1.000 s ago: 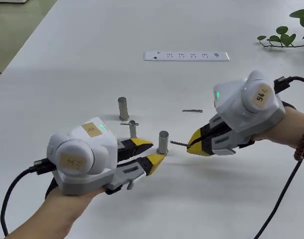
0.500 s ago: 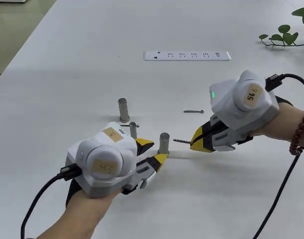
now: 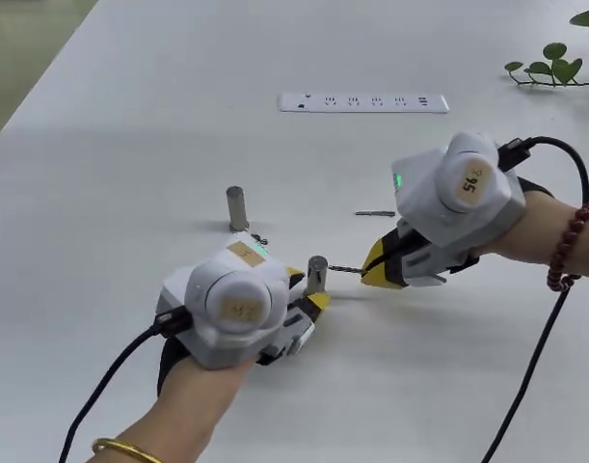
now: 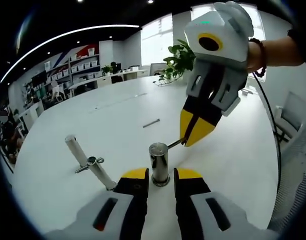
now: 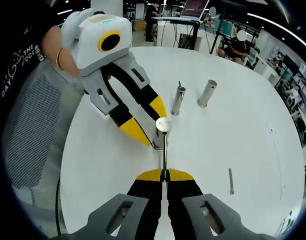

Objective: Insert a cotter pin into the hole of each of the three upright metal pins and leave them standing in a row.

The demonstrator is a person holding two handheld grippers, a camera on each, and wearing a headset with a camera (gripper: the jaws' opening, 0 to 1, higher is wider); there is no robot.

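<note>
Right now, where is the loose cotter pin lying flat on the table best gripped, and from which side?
Take the loose cotter pin across its shaft, near the middle, coming straight down from above with the tongs set crosswise to it. It is thin and straight and lies flat on the table, so a top-down pinch is probably the only way to get both jaws onto it.

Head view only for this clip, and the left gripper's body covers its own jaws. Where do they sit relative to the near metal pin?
Observer: In the left gripper view, the left gripper has one jaw close on each side of the near metal pin, low at its base. I cannot tell whether they touch it.
Operator: What is hidden behind that gripper?
Observer: The middle pin stands there with a cotter pin already through its top.
</note>
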